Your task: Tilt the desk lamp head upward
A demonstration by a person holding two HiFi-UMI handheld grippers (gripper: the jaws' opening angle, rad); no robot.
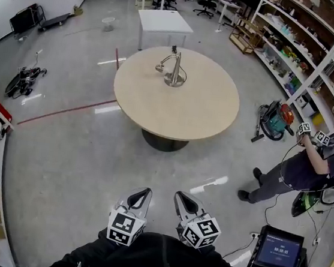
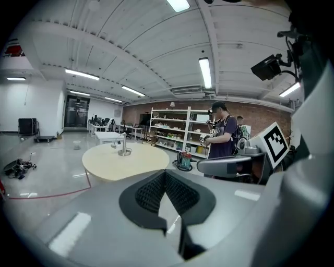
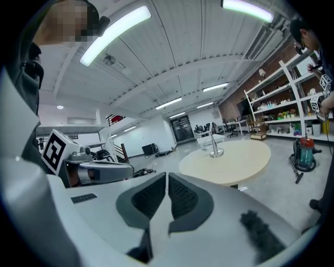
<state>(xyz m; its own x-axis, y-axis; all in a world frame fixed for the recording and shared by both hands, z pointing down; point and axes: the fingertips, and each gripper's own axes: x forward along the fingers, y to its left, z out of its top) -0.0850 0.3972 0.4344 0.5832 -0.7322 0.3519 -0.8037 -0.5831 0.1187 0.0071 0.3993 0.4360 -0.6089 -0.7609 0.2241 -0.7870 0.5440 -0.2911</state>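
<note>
A silver desk lamp (image 1: 173,70) stands on the far half of a round beige table (image 1: 182,110), its head hanging low to the left of its round base. Both grippers are held close to the person's body, well short of the table. My left gripper (image 1: 142,194) and right gripper (image 1: 180,199) sit side by side, both shut with nothing between the jaws. In the left gripper view the lamp (image 2: 123,145) is small and far beyond the shut left gripper (image 2: 165,176). The right gripper view shows the lamp (image 3: 214,145) far ahead of the shut right gripper (image 3: 167,178).
A person (image 1: 308,162) stands to the right of the table, near a vacuum cleaner (image 1: 274,119) and long shelves (image 1: 304,50). A white square table (image 1: 164,22) stands behind the round one. A screen on a stand (image 1: 278,249) is at lower right. Red tape (image 1: 67,111) crosses the floor.
</note>
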